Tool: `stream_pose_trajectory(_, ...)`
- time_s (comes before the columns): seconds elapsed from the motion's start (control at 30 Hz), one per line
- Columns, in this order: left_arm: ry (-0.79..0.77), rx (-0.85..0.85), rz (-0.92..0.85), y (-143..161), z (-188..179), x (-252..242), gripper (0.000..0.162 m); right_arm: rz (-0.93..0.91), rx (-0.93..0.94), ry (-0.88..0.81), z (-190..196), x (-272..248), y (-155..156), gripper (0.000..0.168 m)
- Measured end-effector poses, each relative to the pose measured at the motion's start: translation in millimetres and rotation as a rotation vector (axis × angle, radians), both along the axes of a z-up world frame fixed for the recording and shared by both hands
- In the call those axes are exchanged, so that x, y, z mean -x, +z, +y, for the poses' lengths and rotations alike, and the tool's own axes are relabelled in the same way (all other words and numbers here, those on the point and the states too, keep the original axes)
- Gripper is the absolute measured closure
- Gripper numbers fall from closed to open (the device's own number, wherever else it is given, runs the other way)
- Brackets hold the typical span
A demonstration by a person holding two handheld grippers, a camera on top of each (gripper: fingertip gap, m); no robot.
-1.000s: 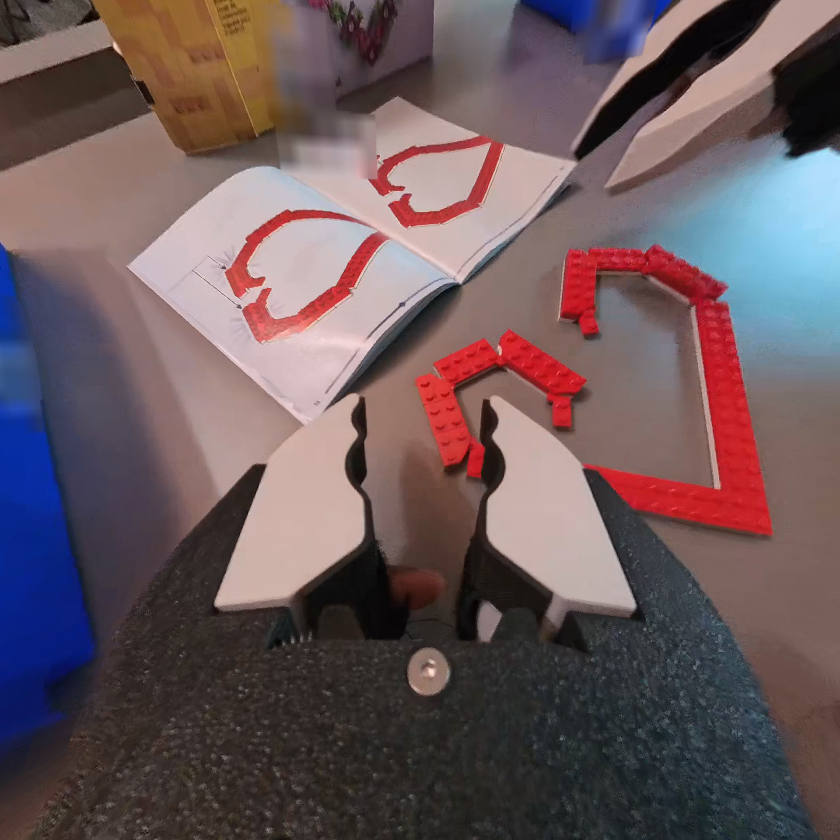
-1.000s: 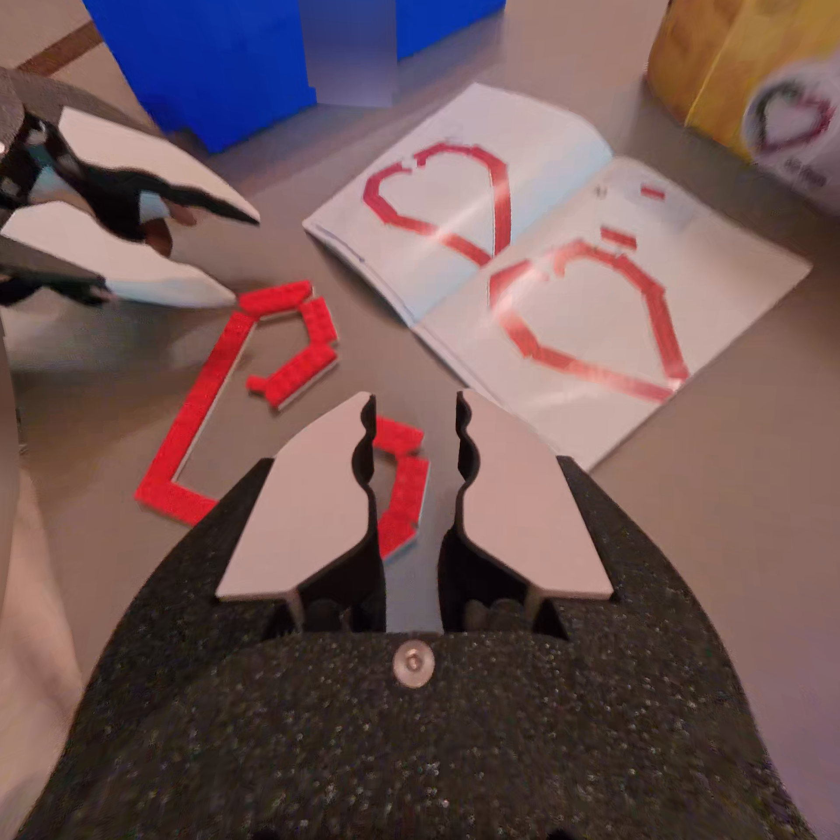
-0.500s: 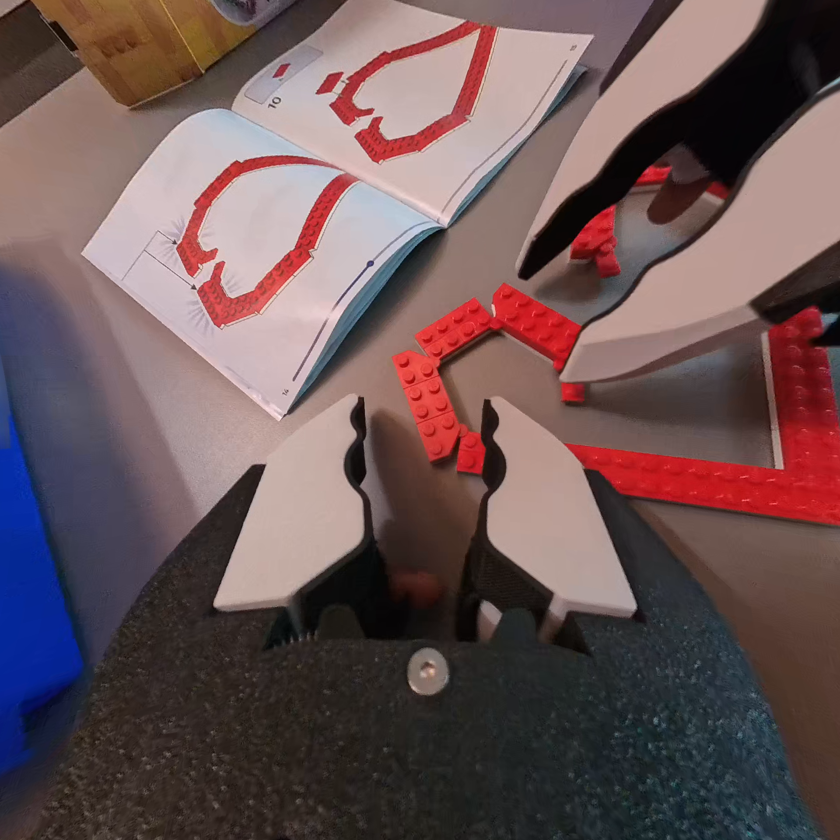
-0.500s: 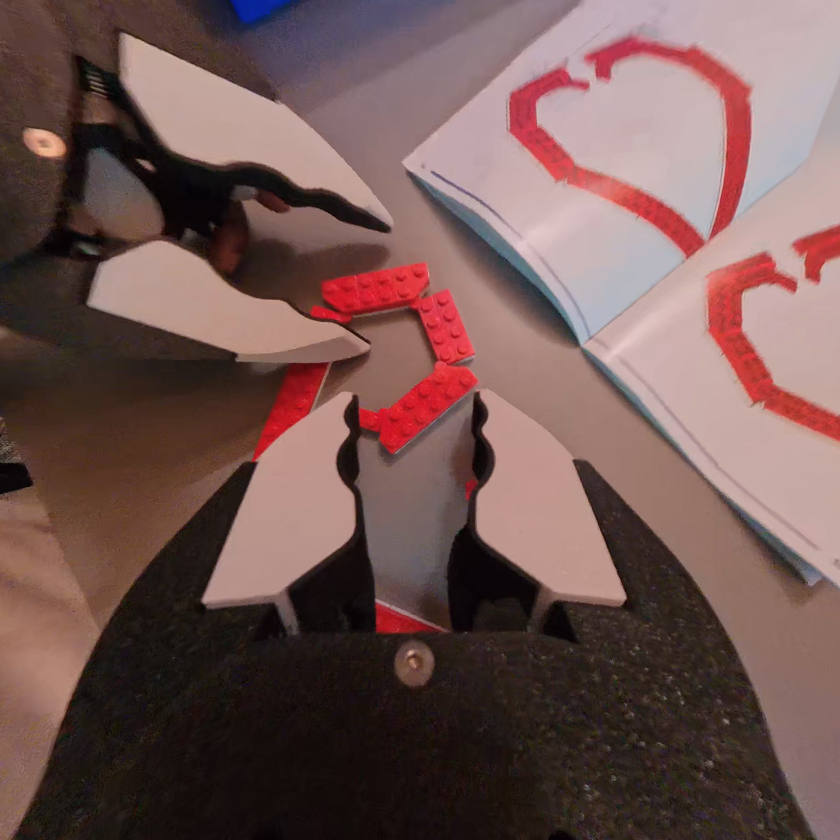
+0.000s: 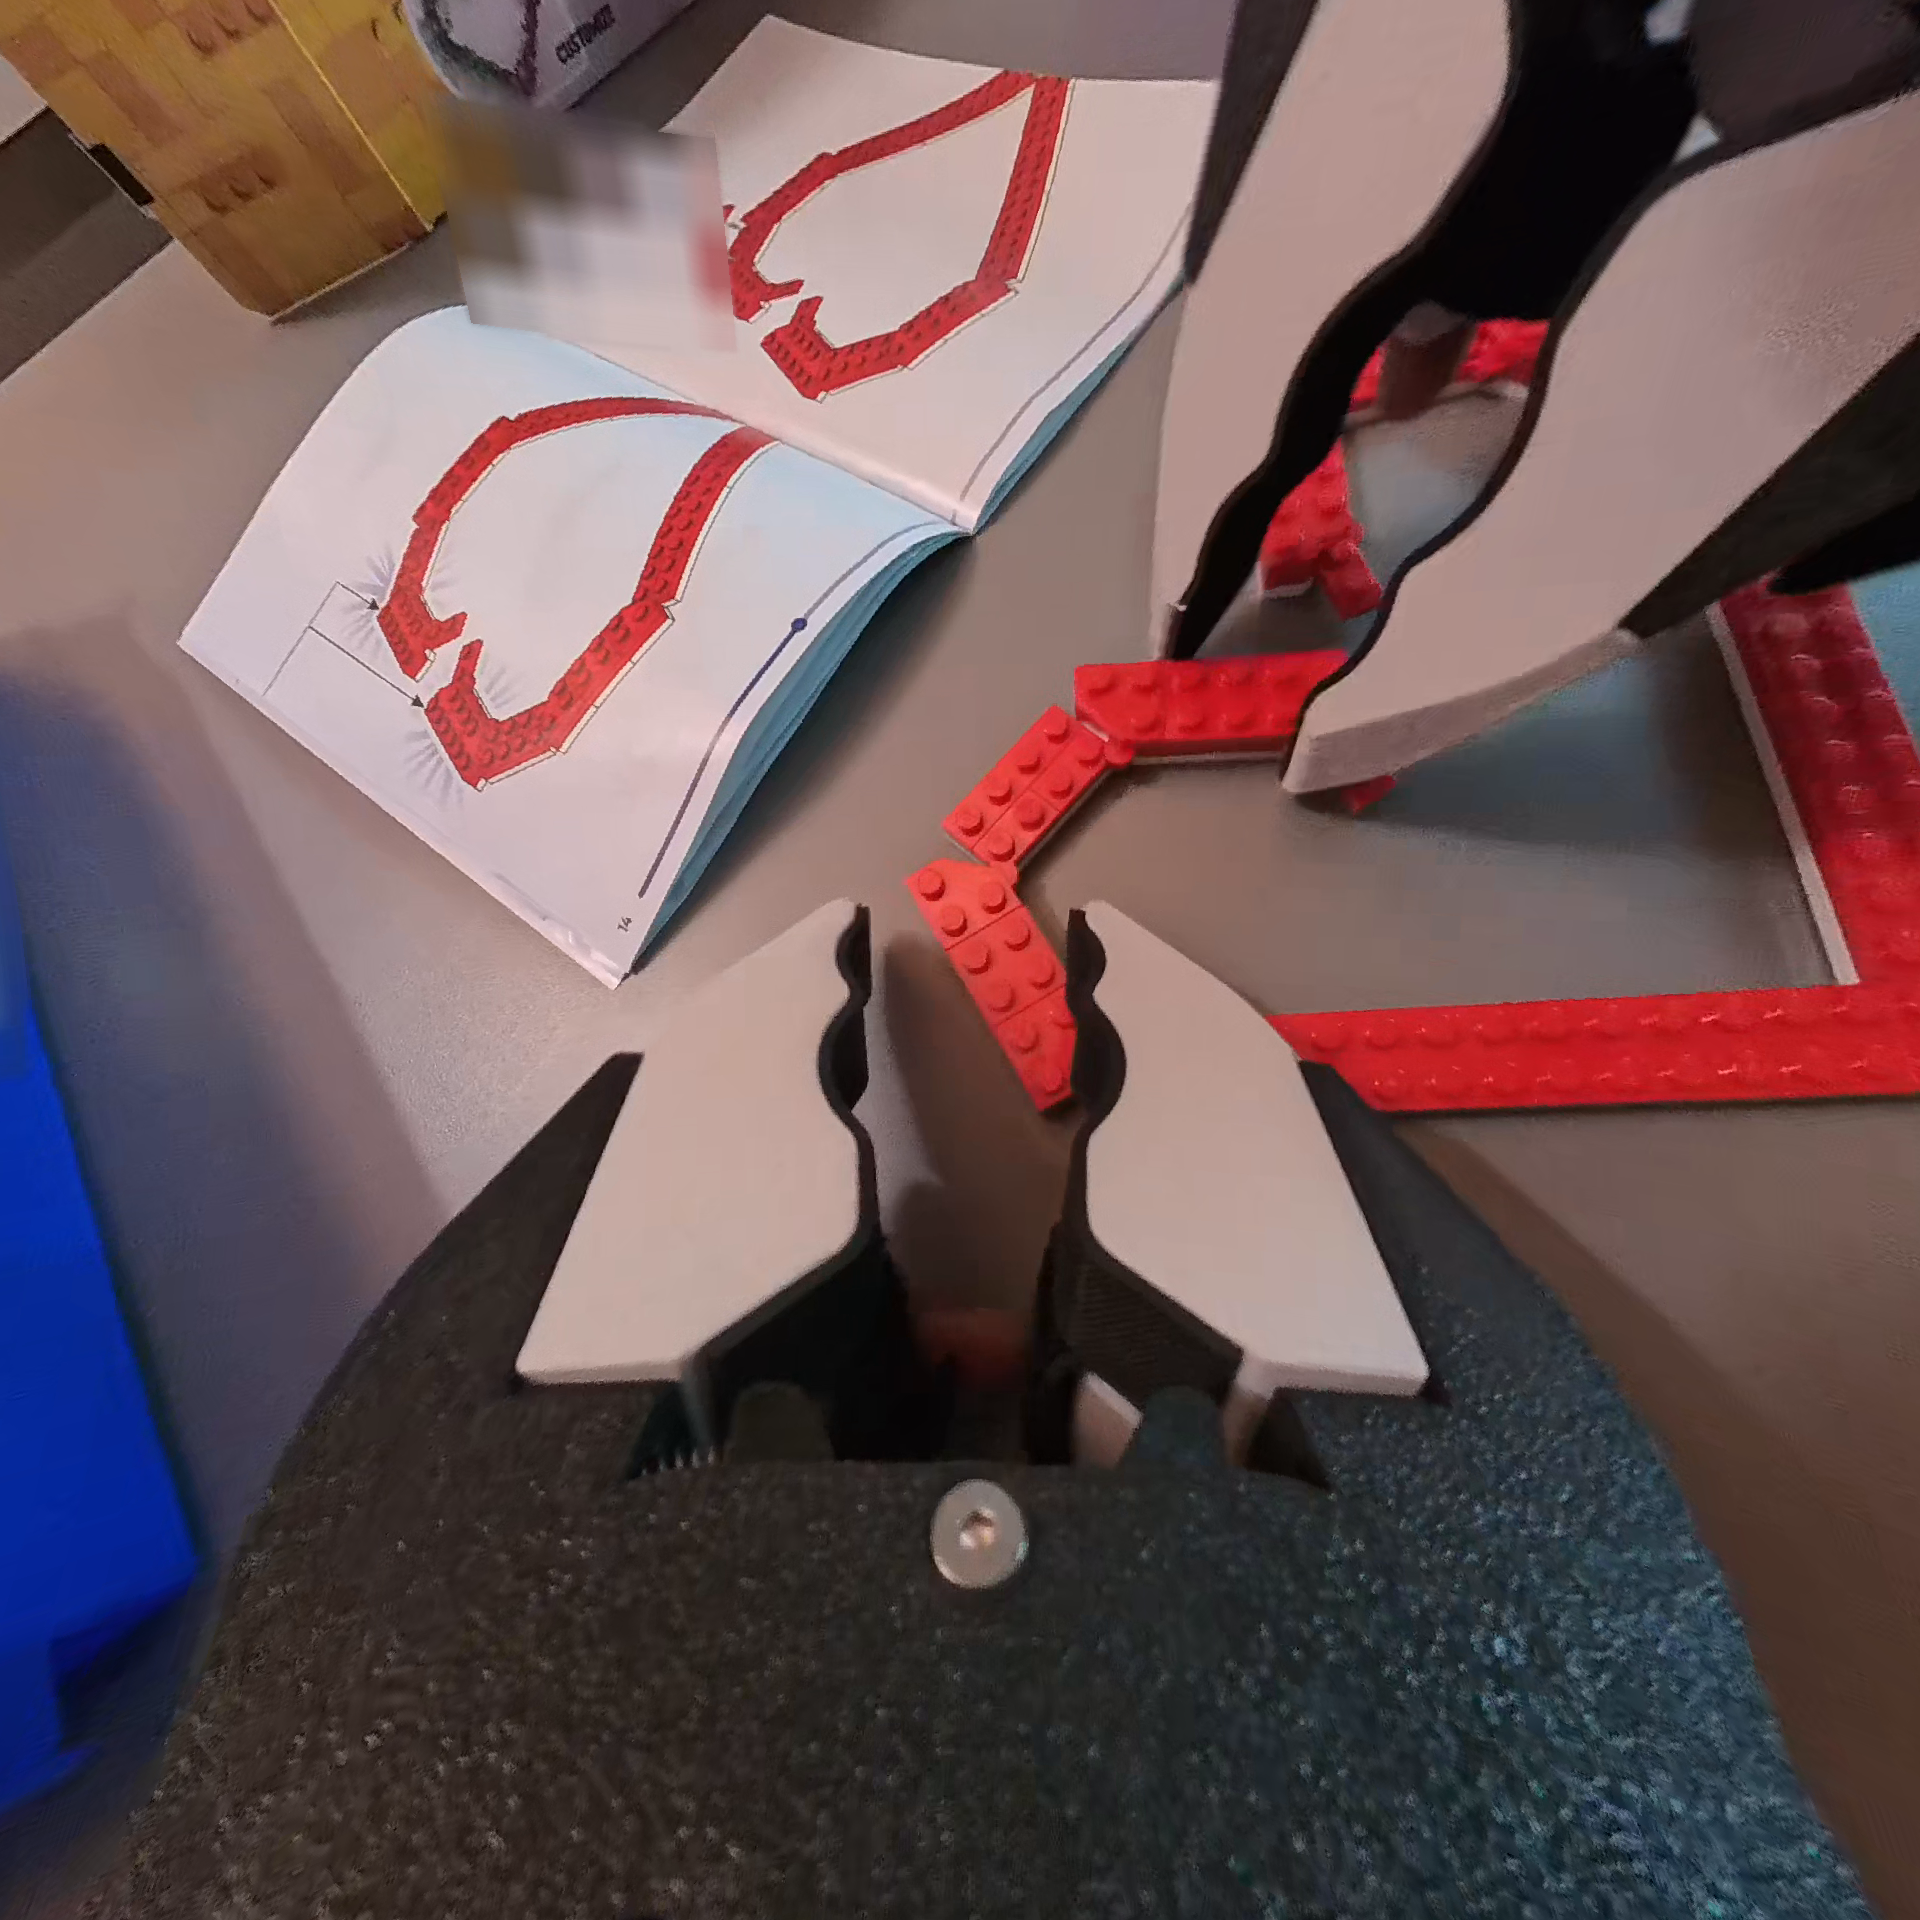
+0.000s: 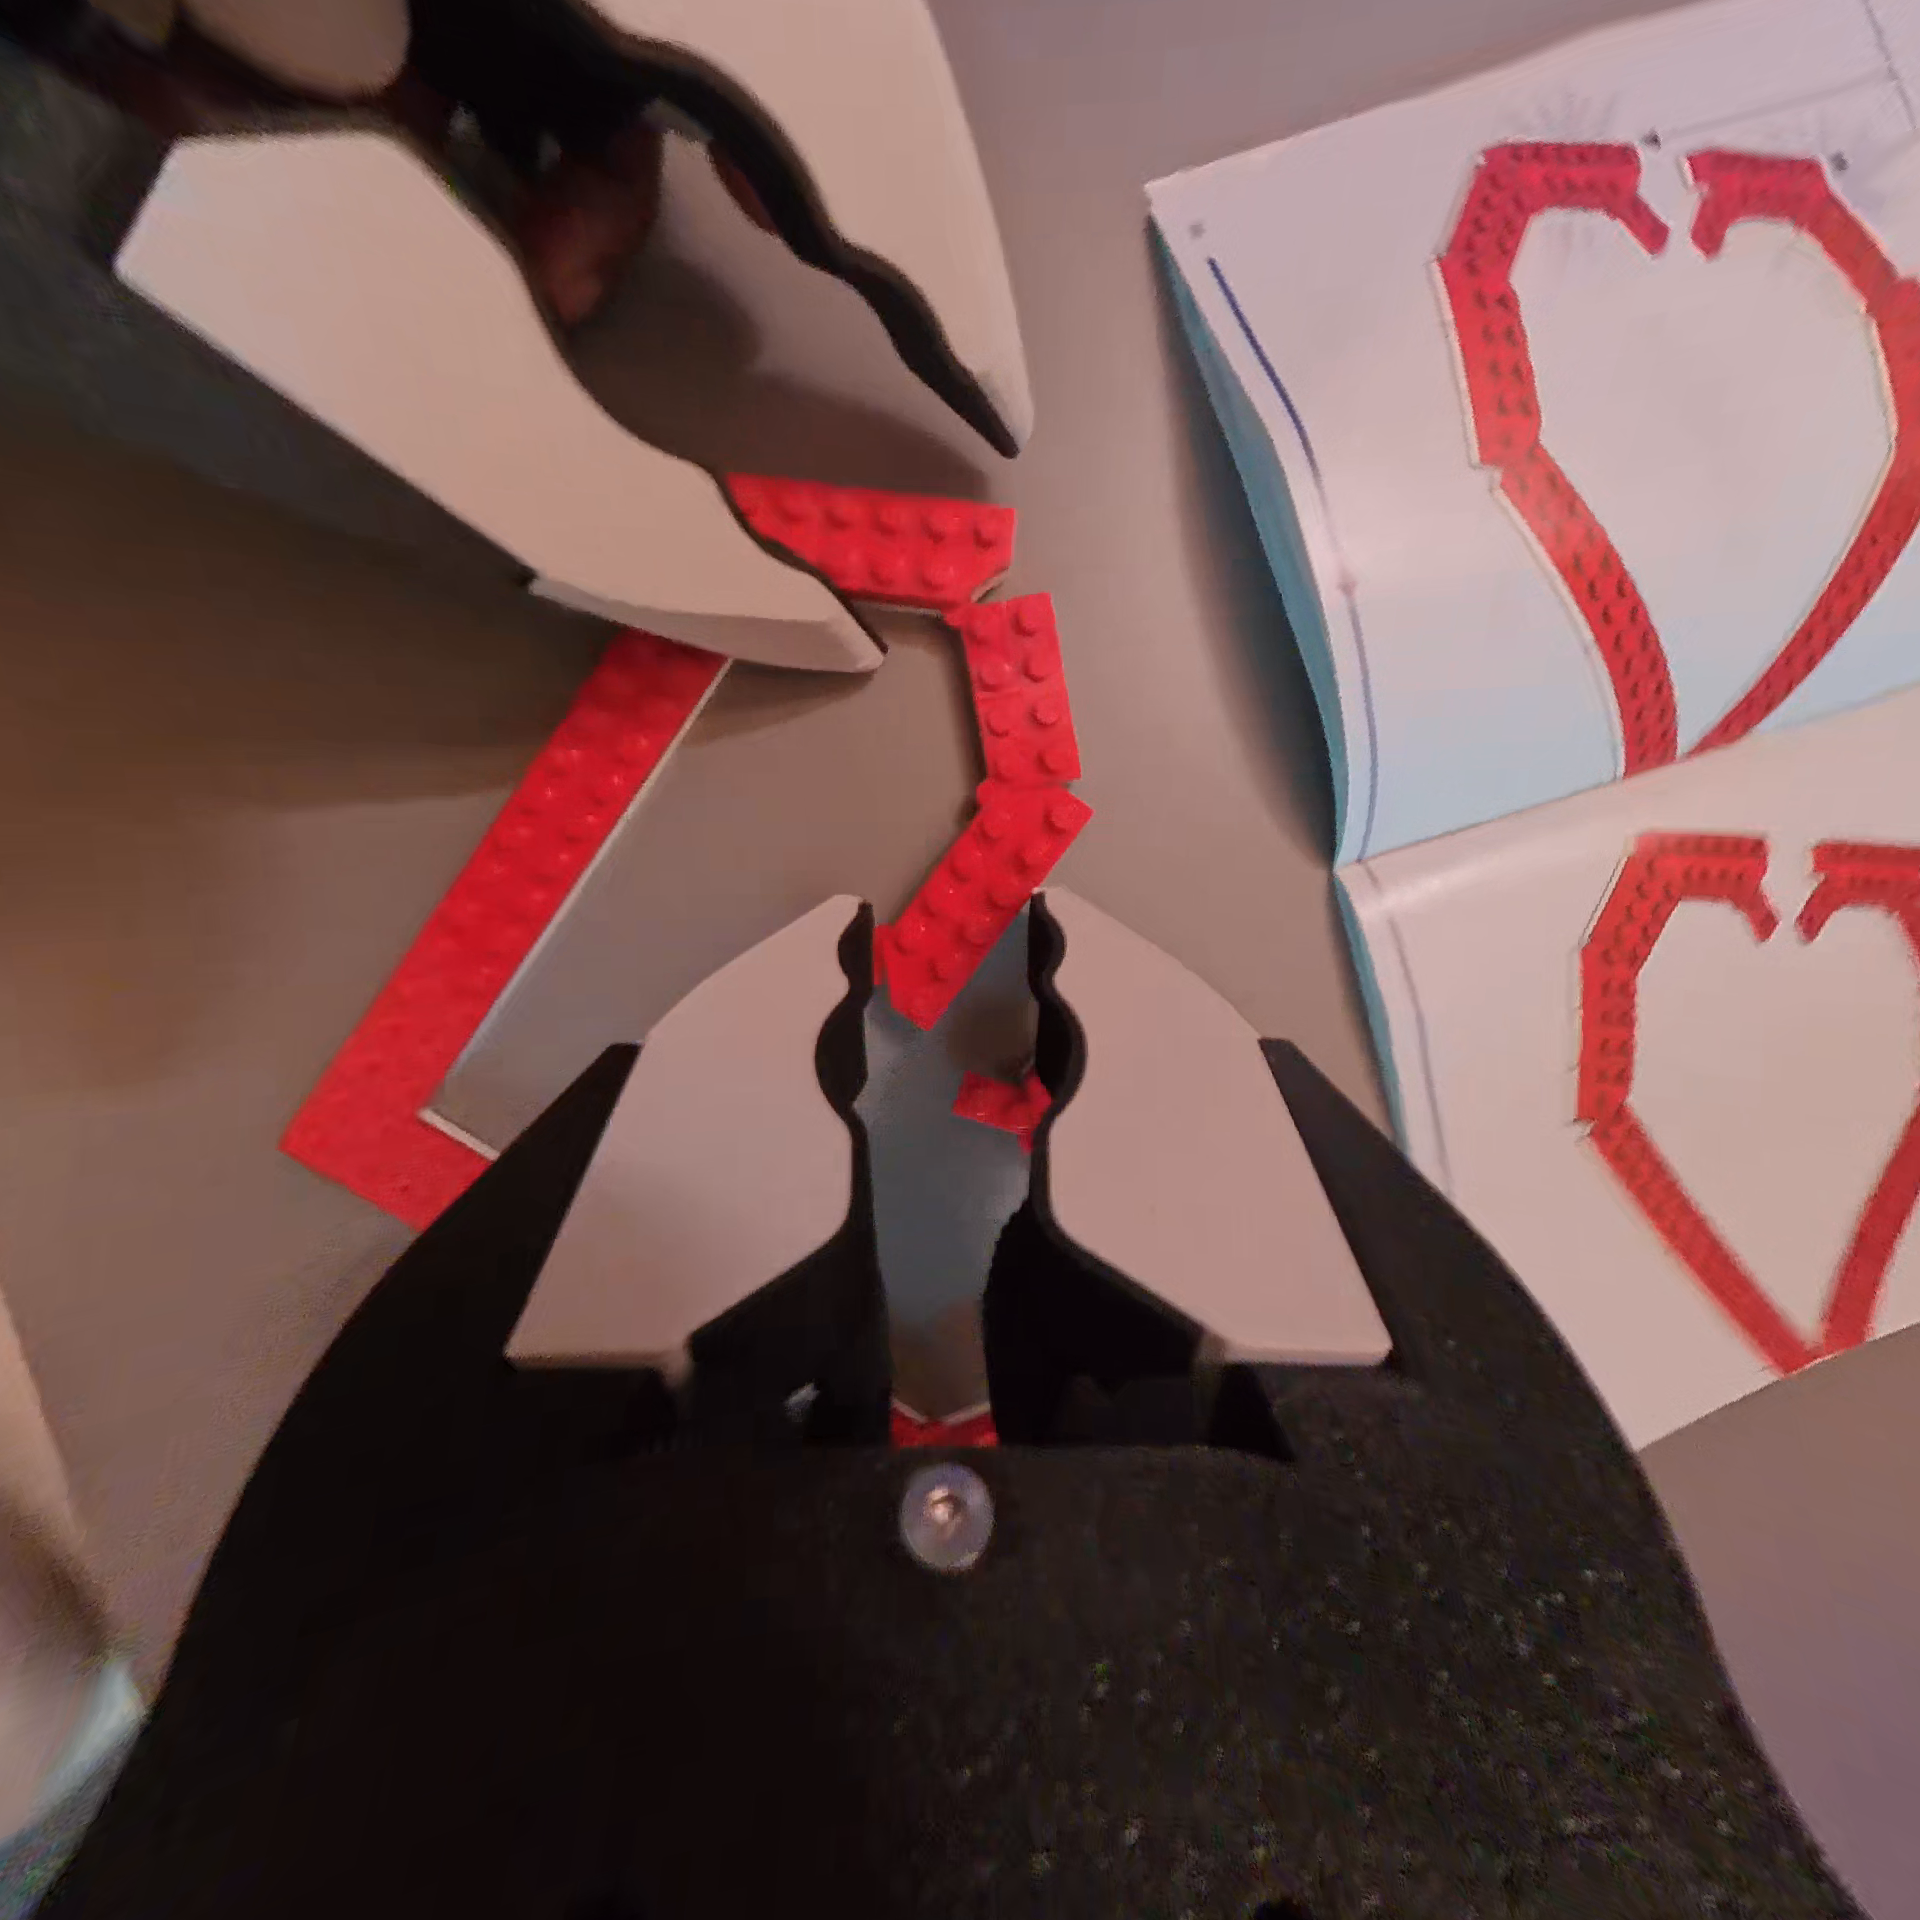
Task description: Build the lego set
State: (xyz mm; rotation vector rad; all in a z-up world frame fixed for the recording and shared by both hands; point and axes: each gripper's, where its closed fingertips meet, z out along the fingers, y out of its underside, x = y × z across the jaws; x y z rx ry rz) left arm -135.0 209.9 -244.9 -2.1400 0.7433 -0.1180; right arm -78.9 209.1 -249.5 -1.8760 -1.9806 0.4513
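A red arc piece [image 5: 1039,779] made of three plates lies flat on the grey table, and also shows in the right wrist view [image 6: 1023,707]. My left gripper [image 5: 966,925] is open, and the arc's near end lies between its fingers, against the right one. My right gripper [image 6: 948,914] comes down from the upper right in the left wrist view [image 5: 1236,707]. Its two fingertips pinch the arc's other end across its width. The large red heart frame [image 5: 1621,1044] lies open-ended beside the arc, and its long side shows in the right wrist view [image 6: 561,862].
The open instruction booklet [image 5: 582,665] lies left of the pieces, and at the right in the right wrist view [image 6: 1558,520]. A yellow box [image 5: 239,135] stands behind it. A blue bin [image 5: 62,1351] is at the far left. The frame's hooked end [image 6: 997,1101] lies under my right gripper.
My right gripper came down and narrowed onto the arc's far end. My left gripper moved forward, so the arc's near end now lies between its fingers. The arc has turned slightly.
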Motion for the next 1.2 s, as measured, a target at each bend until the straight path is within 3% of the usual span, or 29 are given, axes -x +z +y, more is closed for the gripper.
stream_pose_trajectory(0.03,-0.007,-0.002,0.004,0,-1,-1,0.128,-0.012,-0.031,0.055,1,0,0,0.140)
stream_pose_trajectory(0.17,-0.016,-0.011,0.014,0,-1,-2,0.131,-0.031,-0.148,0.229,7,3,1,0.140)
stream_pose_trajectory(0.3,-0.017,-0.007,0.011,0,-1,-2,0.131,0.019,-0.116,0.298,9,5,1,0.139)
stream_pose_trajectory(0.47,-0.008,-0.011,0.014,1,-1,-1,0.128,0.208,0.014,0.160,18,0,26,0.130)
stream_pose_trajectory(0.6,-0.017,-0.051,0.075,7,1,7,0.119,0.330,0.037,0.071,30,-36,49,0.133)
stream_pose_trajectory(0.73,-0.147,-0.174,0.122,31,8,0,0.110,0.273,-0.051,0.188,27,-58,36,0.127)
stream_pose_trajectory(0.83,-0.276,-0.165,0.234,27,15,-6,0.102,0.220,-0.113,0.295,34,-52,24,0.125)
stream_pose_trajectory(1.07,-0.336,-0.087,0.180,11,23,-15,0.112,0.115,-0.030,0.405,44,-43,2,0.124)
stream_pose_trajectory(1.17,-0.343,-0.060,0.145,5,23,-18,0.122,0.131,-0.040,0.407,45,-39,0,0.145)
stream_pose_trajectory(1.2,-0.351,-0.052,0.126,4,21,-20,0.122,0.133,-0.046,0.389,47,-40,0,0.144)
